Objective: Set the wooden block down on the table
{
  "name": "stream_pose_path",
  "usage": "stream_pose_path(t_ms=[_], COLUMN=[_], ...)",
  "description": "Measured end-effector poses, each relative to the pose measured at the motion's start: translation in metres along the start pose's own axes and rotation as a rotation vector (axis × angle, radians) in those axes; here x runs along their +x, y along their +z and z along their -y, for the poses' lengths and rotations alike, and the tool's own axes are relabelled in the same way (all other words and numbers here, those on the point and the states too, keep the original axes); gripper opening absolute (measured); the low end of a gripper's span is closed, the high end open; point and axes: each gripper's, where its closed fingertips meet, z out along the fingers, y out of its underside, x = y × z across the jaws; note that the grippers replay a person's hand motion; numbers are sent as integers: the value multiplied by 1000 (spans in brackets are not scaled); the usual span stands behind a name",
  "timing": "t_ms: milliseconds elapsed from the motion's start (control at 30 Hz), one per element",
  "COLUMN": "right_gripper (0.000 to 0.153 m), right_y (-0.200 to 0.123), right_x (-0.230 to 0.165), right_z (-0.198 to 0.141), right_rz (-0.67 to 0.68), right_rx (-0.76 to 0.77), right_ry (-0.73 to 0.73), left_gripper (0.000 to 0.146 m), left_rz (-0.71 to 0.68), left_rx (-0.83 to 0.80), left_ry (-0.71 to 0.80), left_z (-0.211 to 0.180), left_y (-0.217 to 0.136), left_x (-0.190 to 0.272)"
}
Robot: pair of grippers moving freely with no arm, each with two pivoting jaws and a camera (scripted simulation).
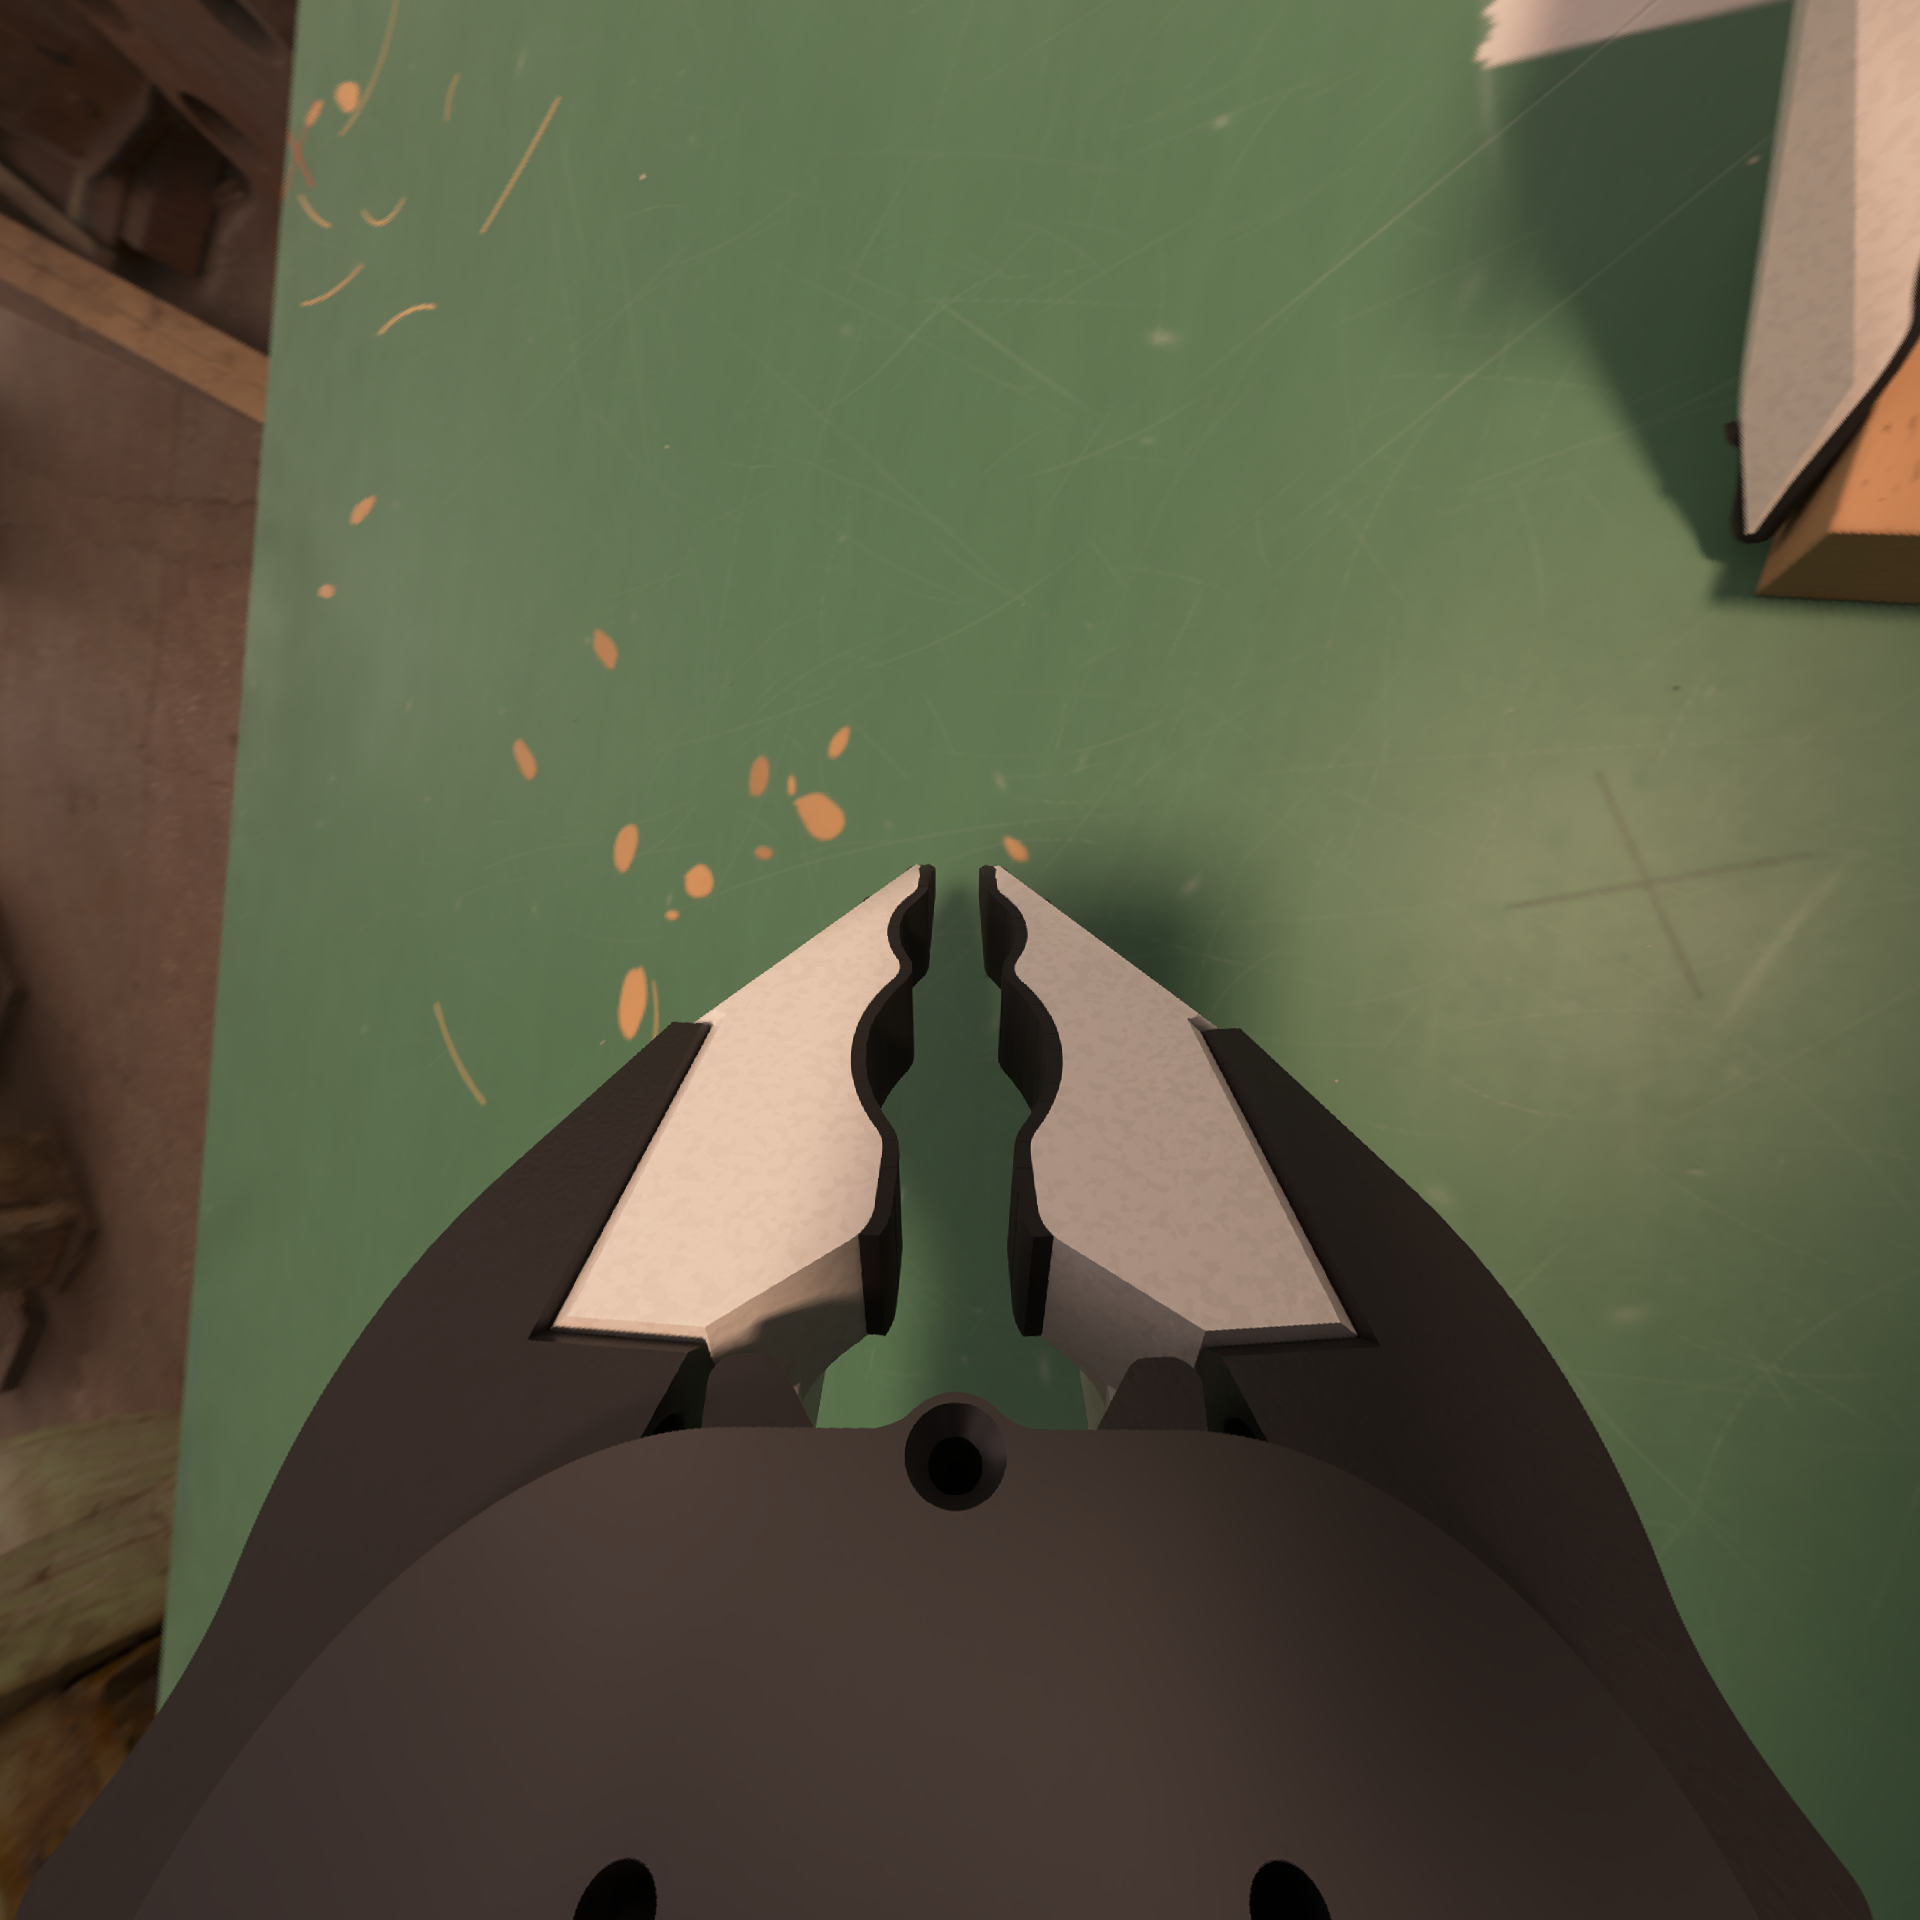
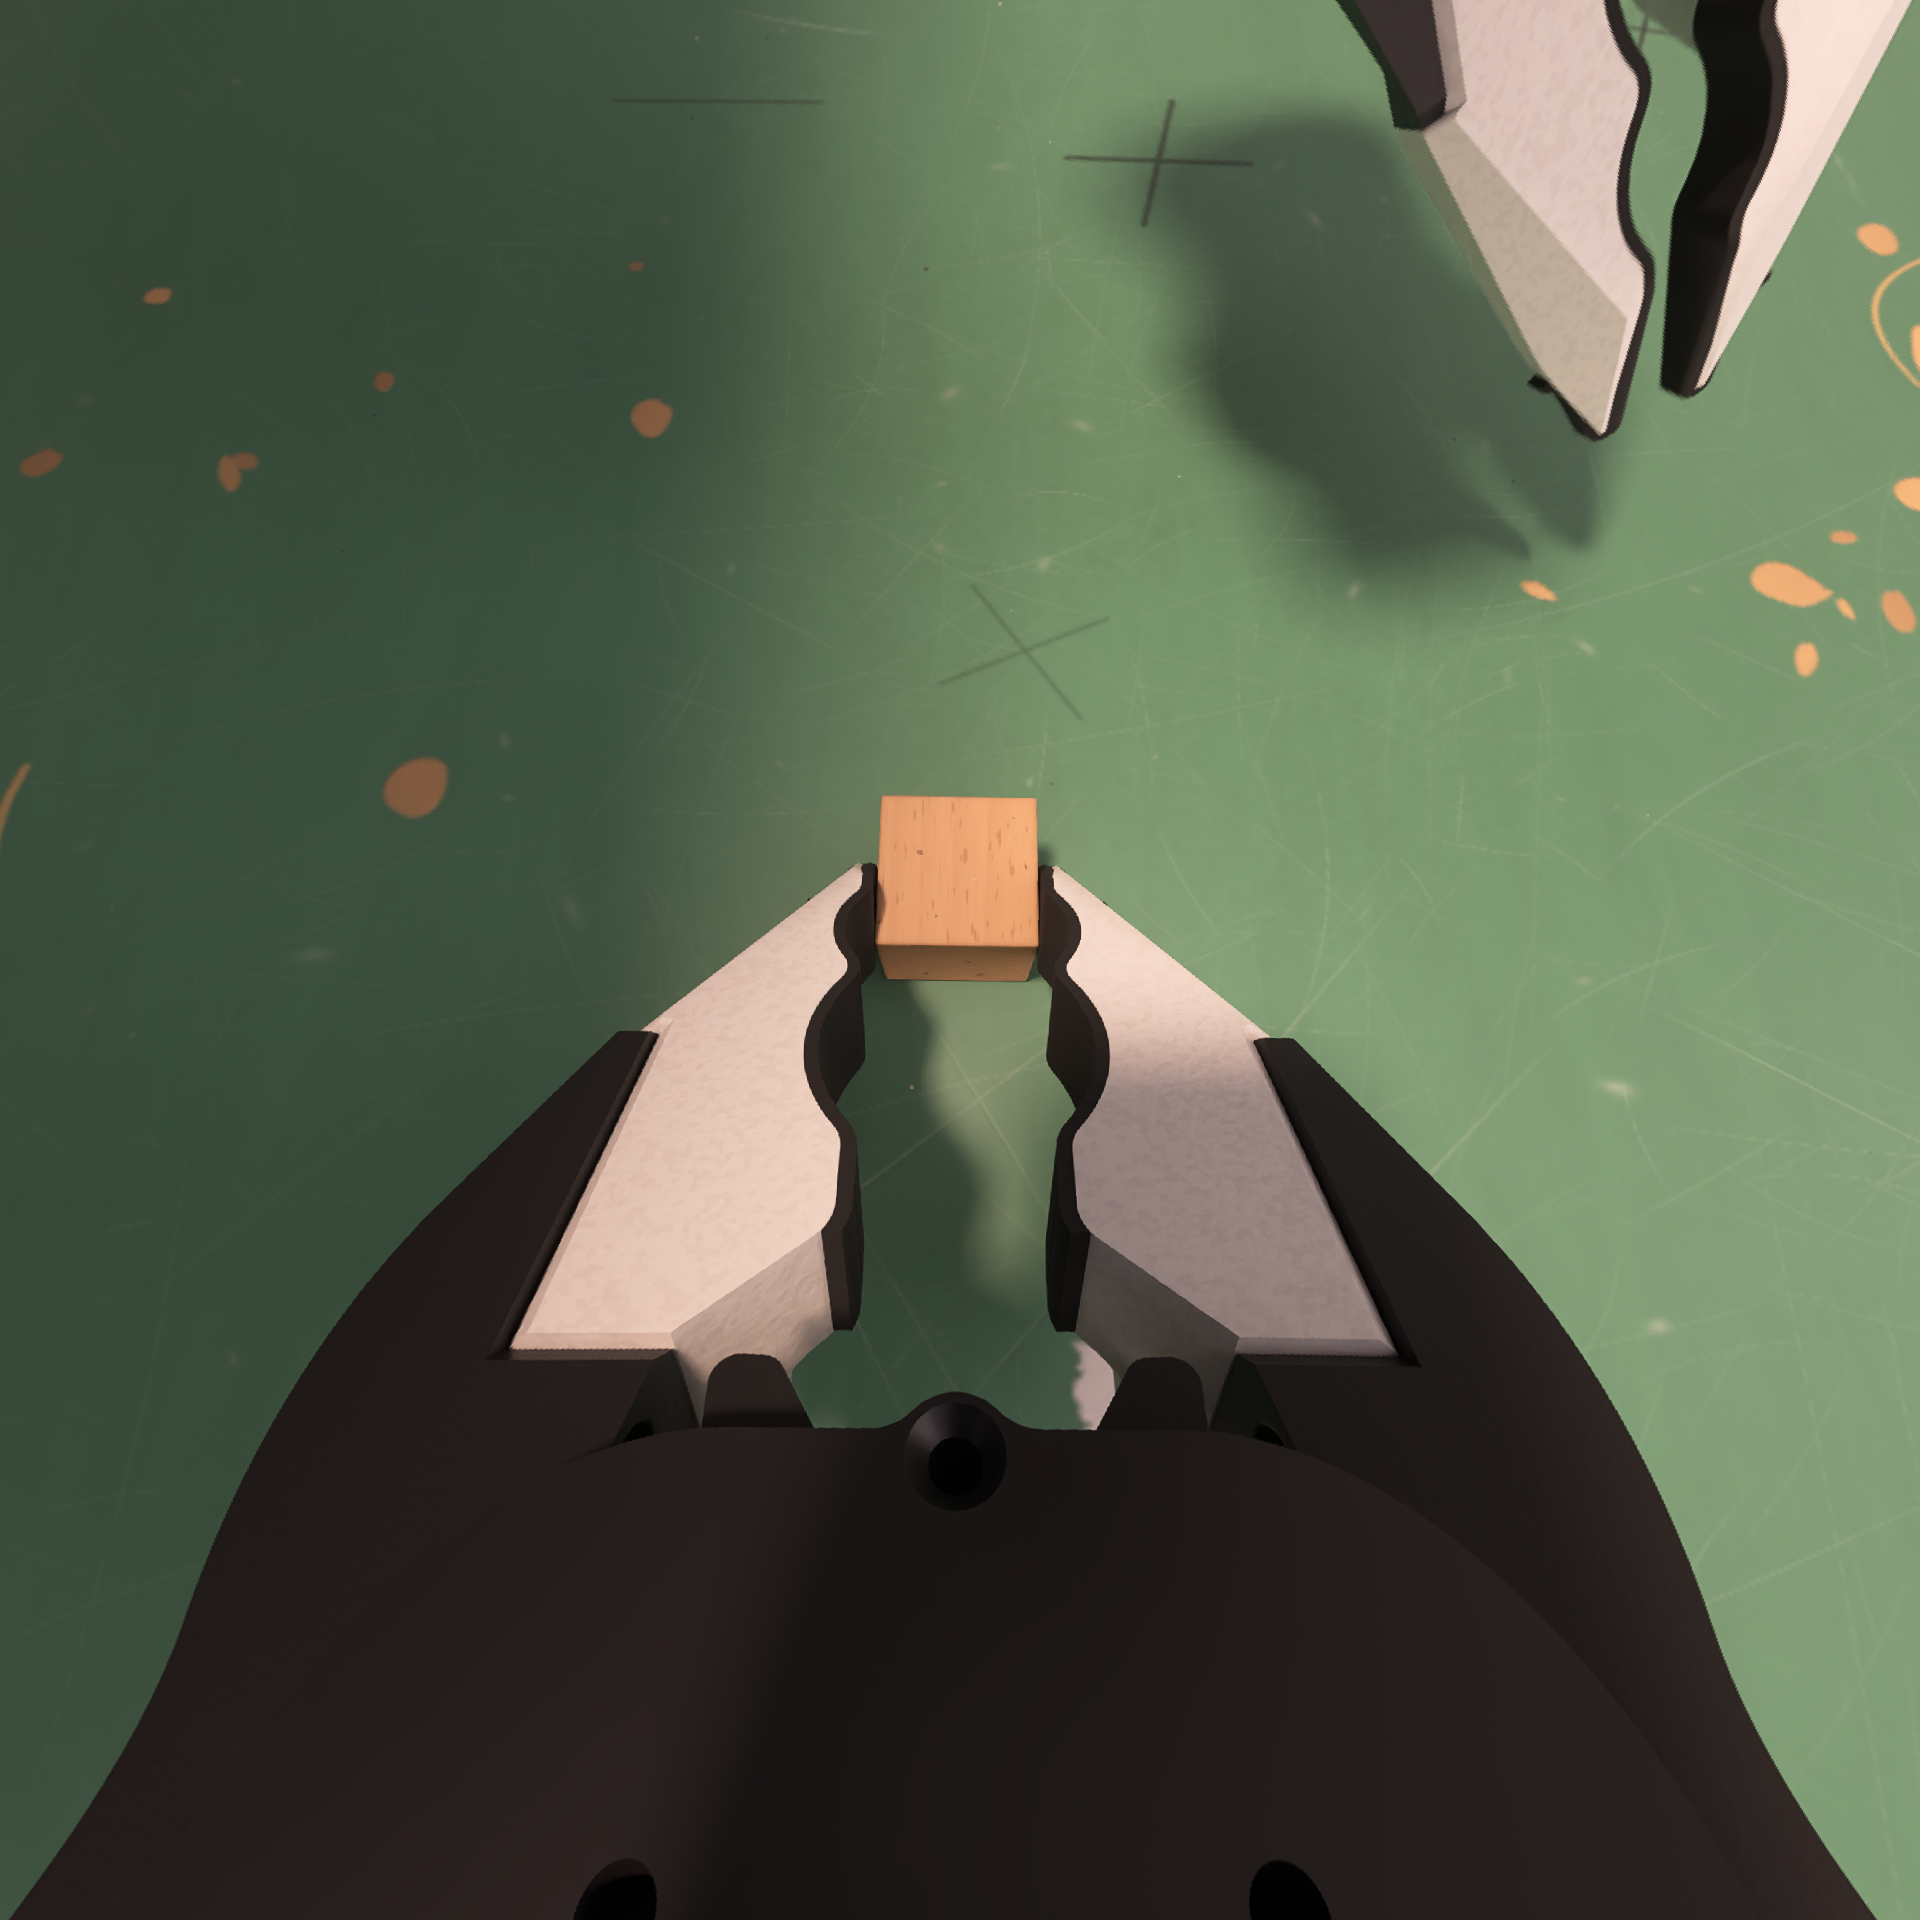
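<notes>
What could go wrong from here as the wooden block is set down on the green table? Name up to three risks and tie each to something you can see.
1. The right gripper pinches the wooden block only at its fingertips, so it might slip or twist.
2. Whether the block touches the table is unclear; opening early could make it drop and tumble.
3. The left gripper, nearly shut, hovers nearby and might get in the way.

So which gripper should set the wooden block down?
Right. The right gripper already grips the wooden block between its fingertips, over the green table. The left gripper is nearly closed, empty, and off to the side.
</notes>
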Motion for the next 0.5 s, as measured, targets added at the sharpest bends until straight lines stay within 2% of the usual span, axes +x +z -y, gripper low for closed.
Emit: stream_pose_path(t_ms=[100, 233, 367, 500], right_gripper=[30, 30, 30, 30], right_y=[0, 0, 0, 0], right_x=[0, 0, 0, 0], right_z=[0, 0, 0, 0], right_rz=[0, 0, 0, 0], right_rx=[0, 0, 0, 0], right_ry=[0, -1, -1, 0], left_gripper=[9, 10, 4, 2], left_rz=[71, 272, 425, 438], left_rx=[-26, -60, -75, -13], left_ry=[2, -77, -305, -660], left_z=[-4, -18, -47, -80], left_y=[-5, -17, -30, -34], left_x=[-6, -21, -27, -24])
